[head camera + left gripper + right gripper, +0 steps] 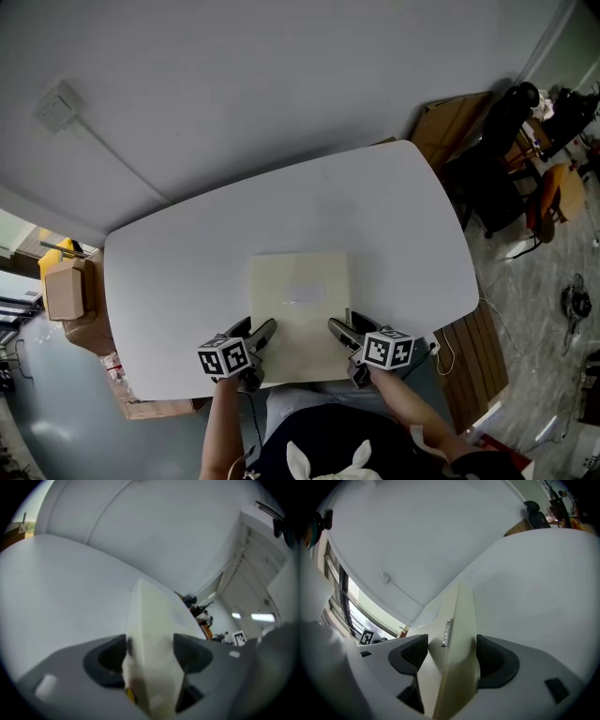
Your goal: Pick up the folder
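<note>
With the left gripper (255, 336) and right gripper (339, 330) each clamped on a near corner of the folder (300, 291) at the table's (178, 272) front edge, a good lift would raise both evenly to avoid twisting it.

White table (187, 272), plain white wall (262, 84), cardboard boxes (66, 291), grey floor (553, 272)

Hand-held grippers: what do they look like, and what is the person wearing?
Both the left hand-held gripper and the right hand-held gripper have grey bodies, dark ribbed jaw pads and a cube of black-and-white square markers. The person wears a dark top; the forearms are unsleeved.
</note>
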A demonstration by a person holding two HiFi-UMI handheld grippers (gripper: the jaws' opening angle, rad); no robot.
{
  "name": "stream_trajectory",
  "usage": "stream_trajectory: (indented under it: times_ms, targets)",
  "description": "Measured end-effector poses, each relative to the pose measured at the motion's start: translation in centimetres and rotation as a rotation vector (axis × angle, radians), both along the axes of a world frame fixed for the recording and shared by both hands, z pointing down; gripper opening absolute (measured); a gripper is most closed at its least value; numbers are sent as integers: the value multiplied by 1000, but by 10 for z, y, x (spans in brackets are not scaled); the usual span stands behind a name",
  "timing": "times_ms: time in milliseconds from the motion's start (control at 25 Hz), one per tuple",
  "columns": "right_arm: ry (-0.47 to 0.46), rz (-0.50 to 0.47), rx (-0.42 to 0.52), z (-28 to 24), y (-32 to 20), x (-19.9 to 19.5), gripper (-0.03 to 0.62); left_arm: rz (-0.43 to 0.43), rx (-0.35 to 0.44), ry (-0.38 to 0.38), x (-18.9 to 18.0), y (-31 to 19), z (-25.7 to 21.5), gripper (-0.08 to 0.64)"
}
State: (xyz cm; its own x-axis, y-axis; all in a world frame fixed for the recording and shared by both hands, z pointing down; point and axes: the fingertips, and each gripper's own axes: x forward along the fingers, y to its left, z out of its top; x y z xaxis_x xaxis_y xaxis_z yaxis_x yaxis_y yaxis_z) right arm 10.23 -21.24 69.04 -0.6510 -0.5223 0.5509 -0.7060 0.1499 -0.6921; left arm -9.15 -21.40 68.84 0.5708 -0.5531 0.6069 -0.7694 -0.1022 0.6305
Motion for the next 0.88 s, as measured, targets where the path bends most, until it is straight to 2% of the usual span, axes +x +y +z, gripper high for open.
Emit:
stream_trajectory:
  times_ms: [640,880]
  targets:
    - [-19,45,6,2,-6,1,290,-69,12,184,1,-1,8,319]
    - [-5,95,2,-2,-7,1,290,-88,25,160,1,0,4,319]
